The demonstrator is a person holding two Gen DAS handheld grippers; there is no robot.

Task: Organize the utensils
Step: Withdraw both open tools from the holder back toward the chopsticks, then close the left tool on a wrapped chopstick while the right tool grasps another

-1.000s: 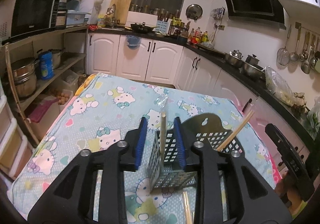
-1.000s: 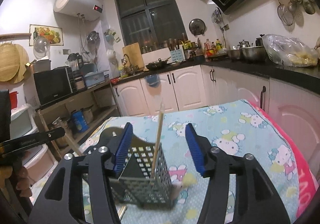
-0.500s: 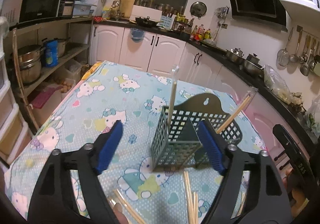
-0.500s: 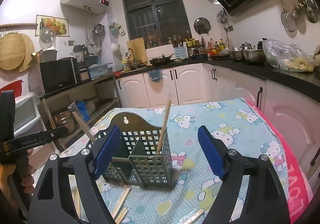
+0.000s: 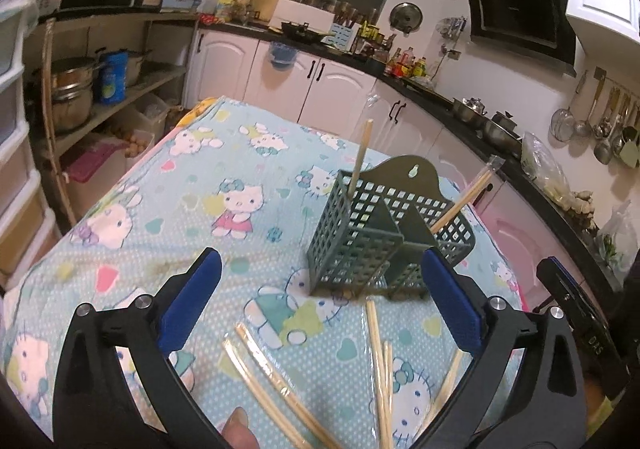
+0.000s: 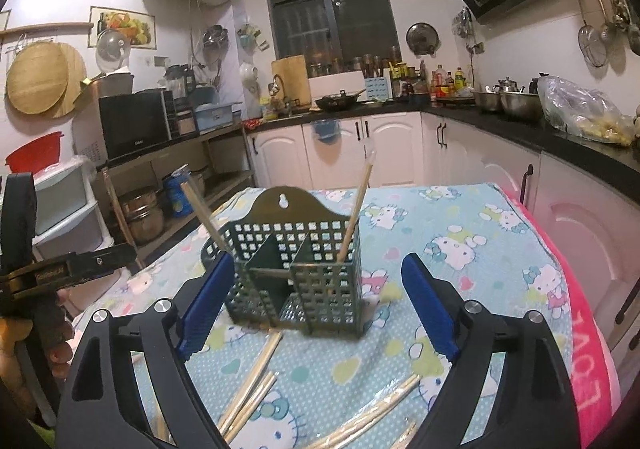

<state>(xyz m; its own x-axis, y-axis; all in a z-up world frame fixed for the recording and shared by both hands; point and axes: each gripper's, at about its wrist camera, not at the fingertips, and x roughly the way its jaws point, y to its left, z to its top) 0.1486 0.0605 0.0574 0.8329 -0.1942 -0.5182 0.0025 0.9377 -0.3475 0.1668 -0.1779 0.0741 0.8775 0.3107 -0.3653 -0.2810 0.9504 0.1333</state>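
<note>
Home kitchen: range hood [image 5: 520, 5], cabinets [image 6: 384, 153]

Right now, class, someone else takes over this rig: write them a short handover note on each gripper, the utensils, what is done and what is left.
Left gripper: jaws opening, nothing between them.
Right gripper: jaws opening, nothing gripped; the green holder stands just beyond its fingertips.
Holder upright on the patterned tablecloth.
Done: two wrapped chopstick pairs stand in it, one in a right compartment, one leaning out on the left.
Left: the wrapped chopsticks lying on the cloth in front of the holder.
</note>
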